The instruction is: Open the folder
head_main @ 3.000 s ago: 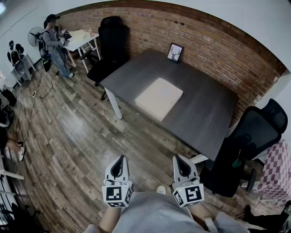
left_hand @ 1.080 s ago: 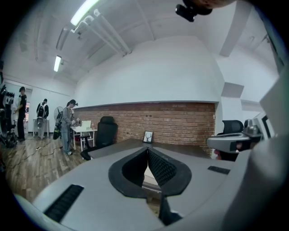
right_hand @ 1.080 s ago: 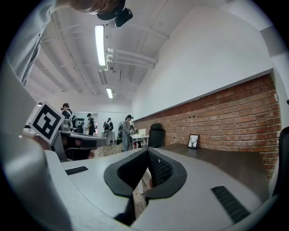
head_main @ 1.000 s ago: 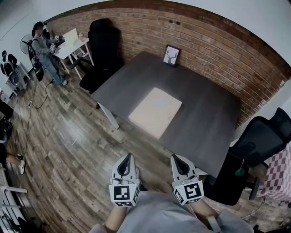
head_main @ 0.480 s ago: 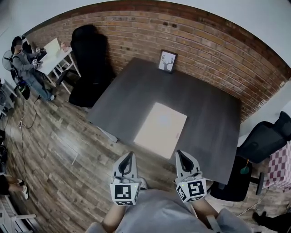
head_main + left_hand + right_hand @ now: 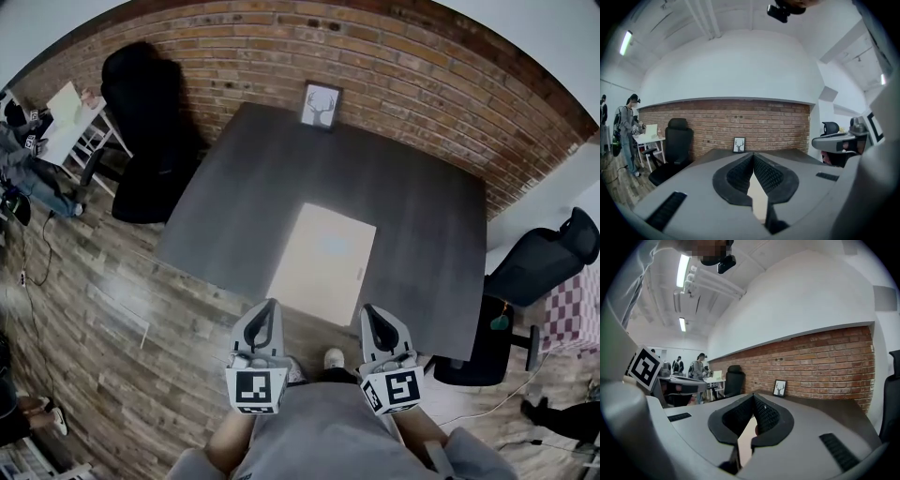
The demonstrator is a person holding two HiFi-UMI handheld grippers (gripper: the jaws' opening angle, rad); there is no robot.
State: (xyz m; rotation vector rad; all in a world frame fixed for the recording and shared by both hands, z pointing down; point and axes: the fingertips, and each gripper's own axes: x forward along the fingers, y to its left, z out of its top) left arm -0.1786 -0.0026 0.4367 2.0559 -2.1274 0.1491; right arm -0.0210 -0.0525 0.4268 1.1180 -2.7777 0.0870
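A closed cream folder (image 6: 322, 262) lies flat on the dark grey table (image 6: 412, 225), near its front edge. My left gripper (image 6: 265, 316) and right gripper (image 6: 373, 319) hover side by side just short of that edge, both pointing at the folder and apart from it. Each is shut with nothing between its jaws. In the left gripper view the jaws meet in front of me, and a strip of the folder (image 6: 757, 199) shows through the gap below them. The right gripper view shows the same closed jaws with the folder (image 6: 746, 440) beyond.
A small framed deer picture (image 6: 320, 104) leans on the brick wall at the table's far edge. A black office chair (image 6: 145, 122) stands at the left, another (image 6: 539, 267) at the right. A person (image 6: 629, 129) stands by a white desk far left.
The view has swung to face the table squarely. Both grippers have come closer to the table's front edge and the folder now lies straight ahead. Jaws stay shut.
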